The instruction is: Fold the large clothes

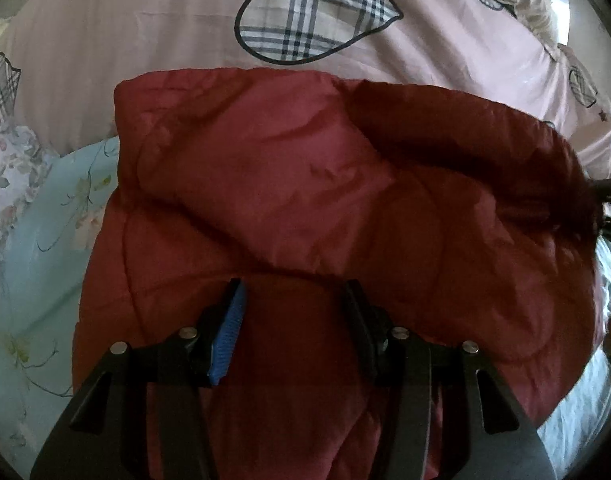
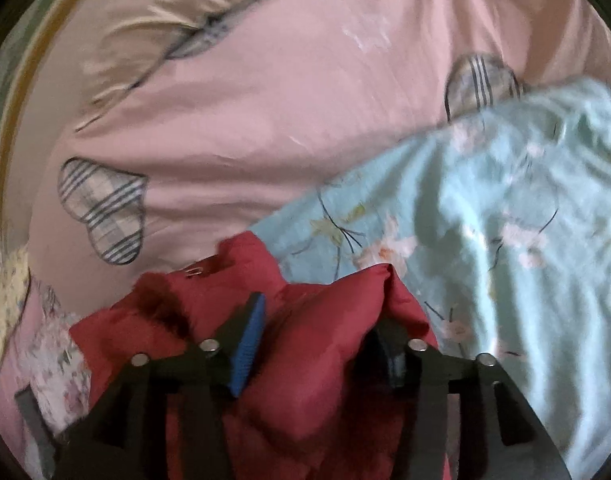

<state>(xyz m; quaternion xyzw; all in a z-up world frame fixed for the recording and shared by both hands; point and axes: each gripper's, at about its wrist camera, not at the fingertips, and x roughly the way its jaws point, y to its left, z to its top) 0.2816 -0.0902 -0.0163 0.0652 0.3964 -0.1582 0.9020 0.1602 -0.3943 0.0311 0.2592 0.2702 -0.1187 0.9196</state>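
Jacket (image 1: 305,208), red and padded, lay partly folded on the bed (image 1: 85,60). Left gripper (image 1: 295,312) and right gripper (image 2: 321,332) hovered above it, fingers apart, clamping nothing. Looked soft, bulky, slippery; best gripped at a quilted edge.

The left gripper (image 1: 293,292) points steeply downward with its jaws parted and nothing pinched between them; one blue ribbed pad (image 1: 227,336) faces inward. The right gripper (image 2: 319,312) also tilts downward, jaws spread wide, gripping nothing
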